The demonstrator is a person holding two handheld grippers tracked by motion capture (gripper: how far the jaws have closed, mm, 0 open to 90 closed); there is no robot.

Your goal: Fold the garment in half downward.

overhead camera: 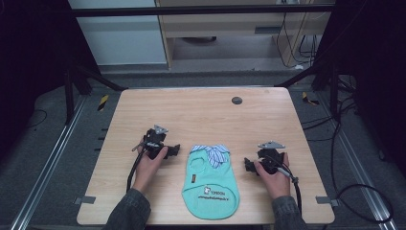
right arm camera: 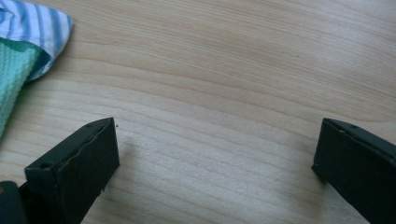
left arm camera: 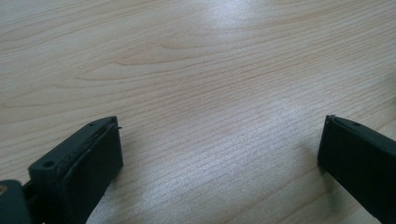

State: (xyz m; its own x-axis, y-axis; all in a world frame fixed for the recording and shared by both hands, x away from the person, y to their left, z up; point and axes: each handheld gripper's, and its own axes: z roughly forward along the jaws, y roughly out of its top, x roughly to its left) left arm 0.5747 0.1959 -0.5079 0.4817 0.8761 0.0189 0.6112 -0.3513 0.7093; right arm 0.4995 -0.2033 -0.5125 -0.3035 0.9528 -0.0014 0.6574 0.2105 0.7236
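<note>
Mint-green pet shirt (overhead camera: pixel 210 184) w/ striped collar is laid flat at tabletop (overhead camera: pixel 201 115) near edge. Left claw (overhead camera: pixel 173 151) is held just left of shirt, right claw (overhead camera: pixel 248 165) just right; both wide open, nothing gripped.

Wooden table (overhead camera: pixel 201 110); mint pet shirt (overhead camera: pixel 210 184) flat at near edge

A recording lab: a pale wooden bench (overhead camera: pixel 201 110) stands inside a black metal frame (overhead camera: pixel 201 9) on grey carpet, black curtains at nine and three o'clock, loose cables (overhead camera: pixel 354 191) trailing over the floor at four o'clock, cabinets (overhead camera: pixel 124 33) at twelve.
</note>
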